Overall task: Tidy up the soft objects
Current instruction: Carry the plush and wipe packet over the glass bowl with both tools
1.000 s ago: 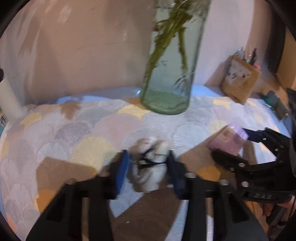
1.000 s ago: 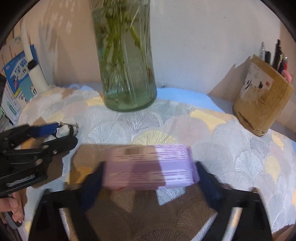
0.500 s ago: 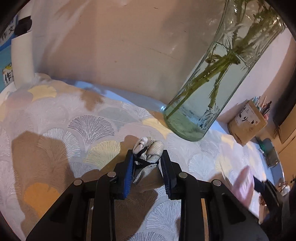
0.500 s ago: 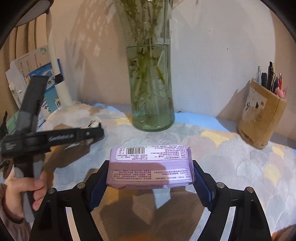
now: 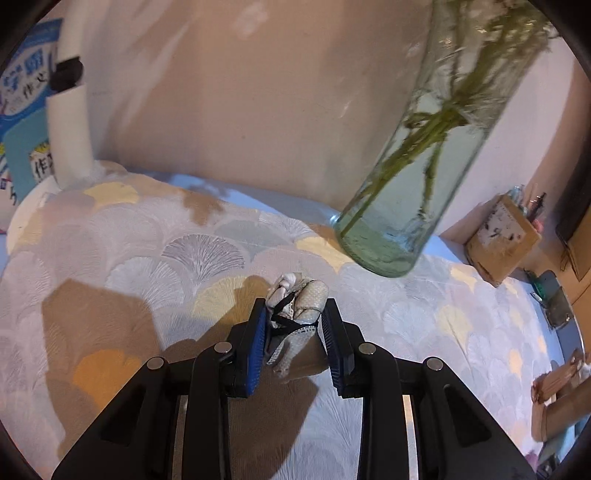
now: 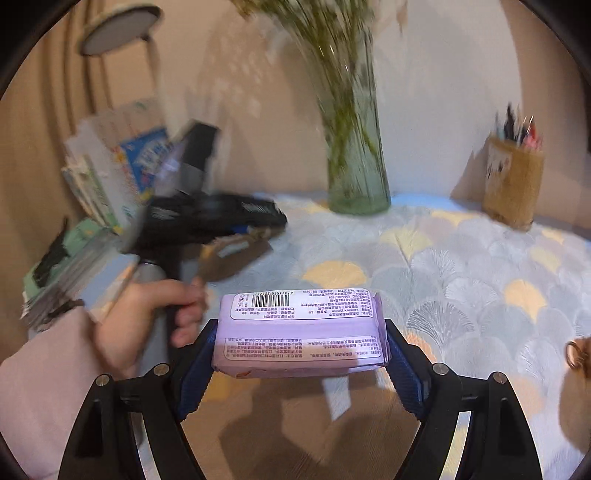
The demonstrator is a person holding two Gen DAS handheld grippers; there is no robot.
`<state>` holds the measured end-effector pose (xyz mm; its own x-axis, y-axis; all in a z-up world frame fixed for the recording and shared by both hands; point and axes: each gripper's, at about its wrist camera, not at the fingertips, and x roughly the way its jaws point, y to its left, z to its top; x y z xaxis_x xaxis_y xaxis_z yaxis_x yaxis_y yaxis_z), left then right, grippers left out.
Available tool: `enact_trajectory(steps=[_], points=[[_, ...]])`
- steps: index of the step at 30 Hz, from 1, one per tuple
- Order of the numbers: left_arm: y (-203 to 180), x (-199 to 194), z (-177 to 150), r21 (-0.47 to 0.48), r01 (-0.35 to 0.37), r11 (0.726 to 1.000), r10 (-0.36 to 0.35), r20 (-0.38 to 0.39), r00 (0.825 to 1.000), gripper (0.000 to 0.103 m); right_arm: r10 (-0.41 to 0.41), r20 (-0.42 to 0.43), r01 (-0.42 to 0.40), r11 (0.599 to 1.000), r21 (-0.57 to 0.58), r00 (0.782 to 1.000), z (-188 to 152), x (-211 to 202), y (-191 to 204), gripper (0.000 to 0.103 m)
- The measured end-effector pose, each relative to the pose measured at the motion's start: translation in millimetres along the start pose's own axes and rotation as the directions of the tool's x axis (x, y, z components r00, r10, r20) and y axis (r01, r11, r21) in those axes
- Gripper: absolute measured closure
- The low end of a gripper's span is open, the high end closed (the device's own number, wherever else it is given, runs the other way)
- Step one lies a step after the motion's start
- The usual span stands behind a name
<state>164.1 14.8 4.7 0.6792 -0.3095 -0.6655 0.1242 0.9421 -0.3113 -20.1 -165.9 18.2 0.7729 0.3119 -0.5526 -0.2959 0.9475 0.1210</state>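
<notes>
Purple tissue pack [image 6: 301,334] is clamped lengthwise between the blue pads of the right gripper [image 6: 301,354], low in the centre of the right wrist view and held above the fan-patterned tablecloth [image 6: 461,266], printed label and barcode facing up. In the left wrist view, low in the centre, a small white bundle with a black band [image 5: 295,314] is pinched between the pads of the left gripper [image 5: 295,332], lifted off the cloth, its shadow thrown beneath. To the left of the right wrist view, that left gripper is seen blurred, gripped by a bare hand [image 6: 147,317]. Farther back, a glass vase of green stems [image 6: 356,162] is seen standing on the cloth near the wall, with a pen holder [image 6: 511,184] at the upper right. Stacked books [image 6: 110,173] and a lamp [image 6: 122,29] are seen at the upper left.
</notes>
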Motion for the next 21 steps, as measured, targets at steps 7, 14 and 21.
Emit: enact_trajectory(steps=[7,14,21], points=[[-9,-41,-50,0.012,-0.082,0.997,0.083,-0.043,0.996,0.076,0.036,0.083,-0.047,0.991,0.126,0.996,-24,-46,-3,0.021],[-59,-82,-105,0.018,-0.005,1.0,0.007,-0.074,0.997,0.076,0.074,0.17,-0.117,0.958,0.262,0.983,-35,-104,-19,0.021],[-184,-127,-125,0.127,0.205,0.97,-0.198,-0.068,0.978,0.076,0.072,0.365,-0.158,0.964,0.212,0.928,-3,-211,-39,0.021]])
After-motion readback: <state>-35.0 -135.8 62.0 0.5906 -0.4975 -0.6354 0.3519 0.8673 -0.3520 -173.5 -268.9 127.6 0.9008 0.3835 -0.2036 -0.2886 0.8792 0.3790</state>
